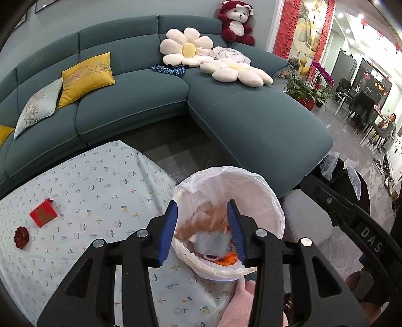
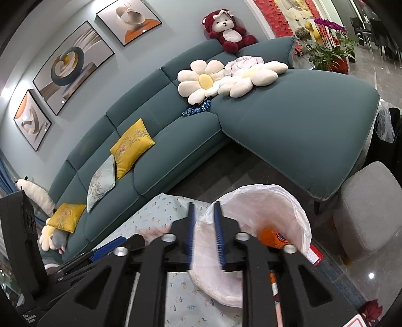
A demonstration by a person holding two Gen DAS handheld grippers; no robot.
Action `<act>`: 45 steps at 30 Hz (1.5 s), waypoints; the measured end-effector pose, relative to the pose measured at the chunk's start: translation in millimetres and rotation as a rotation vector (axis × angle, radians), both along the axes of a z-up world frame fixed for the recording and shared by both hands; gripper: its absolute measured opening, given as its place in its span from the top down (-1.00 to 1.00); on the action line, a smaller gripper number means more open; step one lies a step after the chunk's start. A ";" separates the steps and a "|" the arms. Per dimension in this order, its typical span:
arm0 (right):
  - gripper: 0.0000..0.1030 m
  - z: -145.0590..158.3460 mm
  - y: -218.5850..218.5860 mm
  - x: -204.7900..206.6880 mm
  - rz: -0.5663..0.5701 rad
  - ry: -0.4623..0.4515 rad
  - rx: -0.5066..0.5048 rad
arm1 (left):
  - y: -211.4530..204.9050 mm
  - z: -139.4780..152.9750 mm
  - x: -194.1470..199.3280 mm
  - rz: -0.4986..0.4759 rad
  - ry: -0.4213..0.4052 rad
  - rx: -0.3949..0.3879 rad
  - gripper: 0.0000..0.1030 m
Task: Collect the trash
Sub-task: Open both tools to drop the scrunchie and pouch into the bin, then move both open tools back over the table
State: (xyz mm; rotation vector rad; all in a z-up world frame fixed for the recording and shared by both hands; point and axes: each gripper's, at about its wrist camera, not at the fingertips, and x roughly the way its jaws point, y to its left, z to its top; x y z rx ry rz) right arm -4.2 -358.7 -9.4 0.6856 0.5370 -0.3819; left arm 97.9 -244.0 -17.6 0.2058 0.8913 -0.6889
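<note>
A bin lined with a white plastic bag [image 1: 241,183] stands at the table's right edge, with orange and pale blue scraps [image 1: 213,244] inside. My left gripper [image 1: 202,208] is open over the bin's mouth, and a blurred tan scrap [image 1: 208,218] sits between its fingers. My right gripper [image 2: 204,208] is shut on the near rim of the bin bag [image 2: 276,201], with an orange wrapper [image 2: 272,237] inside. A red box [image 1: 43,213] and a dark red flower-shaped piece [image 1: 21,237] lie on the flowered tablecloth [image 1: 100,191].
A teal corner sofa [image 1: 140,105] with yellow, pale and flower cushions and a red plush bear [image 1: 236,22] runs behind the table. A grey stool [image 2: 371,208] stands right of the bin. Potted plants [image 1: 304,88] and dining chairs are at the far right.
</note>
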 end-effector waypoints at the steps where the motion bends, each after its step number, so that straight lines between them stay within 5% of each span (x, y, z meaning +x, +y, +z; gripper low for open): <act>1: 0.44 0.8 0.3 -0.4 0.000 -0.002 -0.004 | 0.5 0.0 0.3 0.001 0.001 0.000 0.23; 30: 0.43 13.2 47.0 32.4 0.104 0.021 -0.046 | 55.1 10.2 18.5 0.100 0.005 -0.043 0.23; 45: 0.43 20.1 117.3 79.6 0.247 0.060 -0.097 | 138.4 10.9 48.3 0.232 0.020 -0.088 0.23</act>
